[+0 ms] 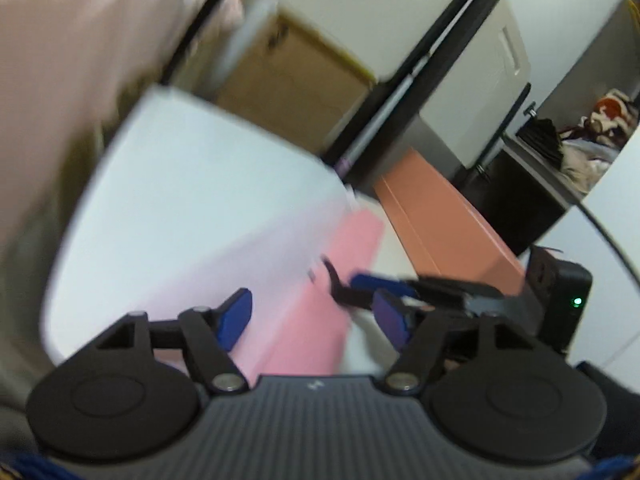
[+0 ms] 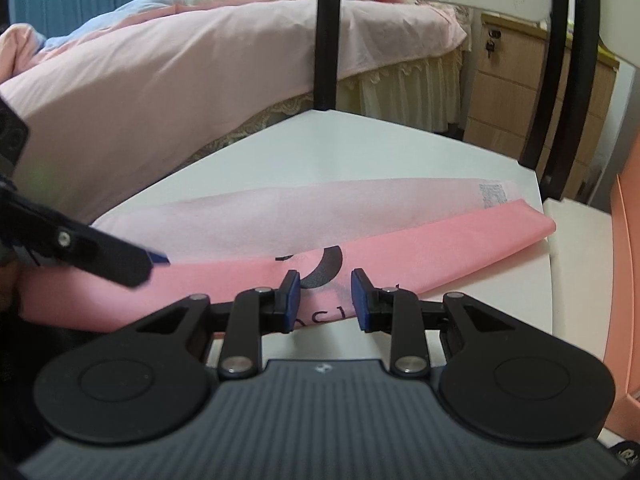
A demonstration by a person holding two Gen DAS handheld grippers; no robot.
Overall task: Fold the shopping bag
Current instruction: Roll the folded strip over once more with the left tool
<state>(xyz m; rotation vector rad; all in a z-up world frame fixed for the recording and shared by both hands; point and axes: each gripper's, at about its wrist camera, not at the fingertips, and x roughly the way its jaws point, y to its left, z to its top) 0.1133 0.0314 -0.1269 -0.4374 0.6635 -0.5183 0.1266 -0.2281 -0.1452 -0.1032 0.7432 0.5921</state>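
Note:
The pink shopping bag (image 2: 440, 248) lies flat on the white table (image 2: 360, 152), folded into a long strip. A paler layer (image 2: 280, 216) shows behind its brighter near band, and black print sits at the middle. My right gripper (image 2: 326, 298) hovers at the bag's near edge over the print, jaws a little apart, pads not pressing on it. My left gripper (image 1: 316, 316) is open wide above the bag (image 1: 352, 240) with nothing between its pads. Its tip (image 2: 154, 258) reaches in from the left in the right wrist view. The left wrist view is blurred; the right gripper's blue finger (image 1: 376, 282) shows there.
An orange box (image 1: 440, 220) stands along the table's right side. A chair with a black frame (image 2: 326, 40) is pushed against the far edge. Behind it are a bed with a pink quilt (image 2: 160, 80) and a wooden drawer cabinet (image 2: 532, 100).

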